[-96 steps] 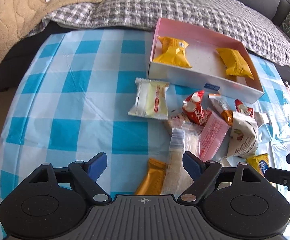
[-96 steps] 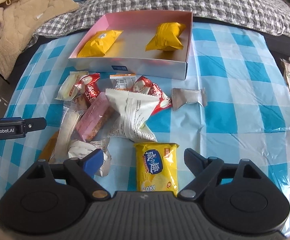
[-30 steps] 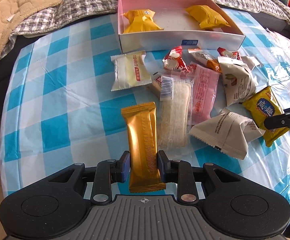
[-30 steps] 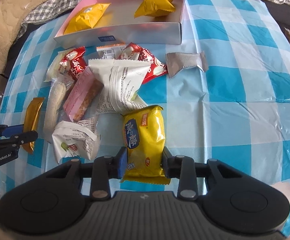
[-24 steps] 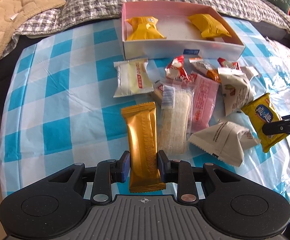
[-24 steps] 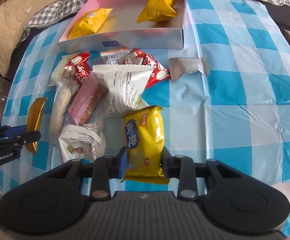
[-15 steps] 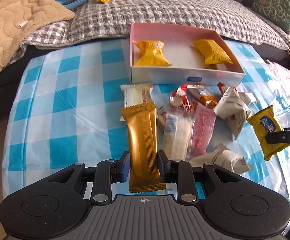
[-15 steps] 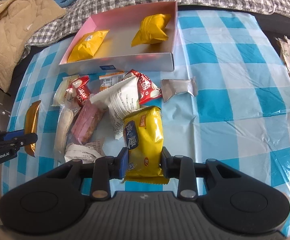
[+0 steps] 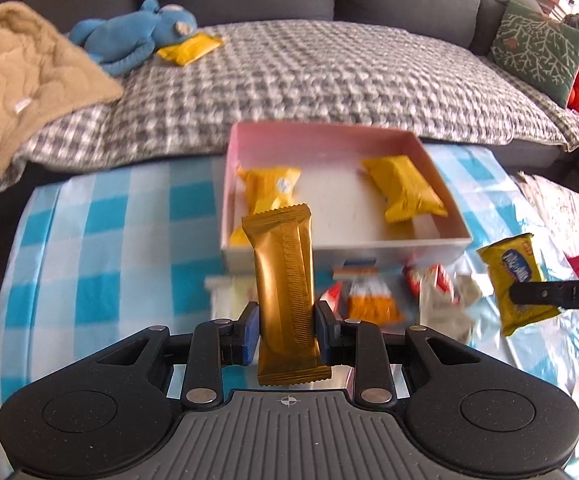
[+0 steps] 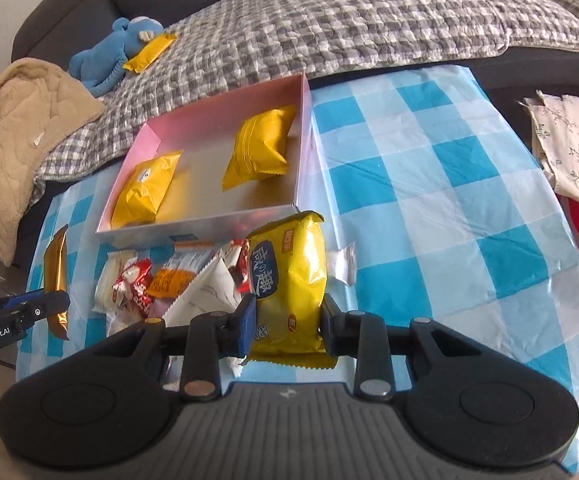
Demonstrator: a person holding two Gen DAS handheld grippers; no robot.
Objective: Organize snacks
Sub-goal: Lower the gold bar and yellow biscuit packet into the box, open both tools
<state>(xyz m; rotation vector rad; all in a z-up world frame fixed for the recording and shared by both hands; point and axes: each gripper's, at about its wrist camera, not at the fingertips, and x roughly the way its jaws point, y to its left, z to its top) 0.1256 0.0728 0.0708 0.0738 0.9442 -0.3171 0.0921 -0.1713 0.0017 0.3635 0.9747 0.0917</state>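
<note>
one pink box (image 10: 304, 128), two orange packets inside (image 10: 260, 148) (image 10: 145, 189), one gold bar (image 9: 285, 280), one yellow packet (image 10: 289, 280), one blue plush toy (image 9: 129, 38)

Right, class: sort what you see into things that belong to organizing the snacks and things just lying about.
Belongs to the job:
gold foil bar in left gripper
yellow crinkly packet in right gripper
pink cardboard box
loose wrapped snacks

Lying about:
blue plush toy
beige quilted blanket
green patterned cushion
</note>
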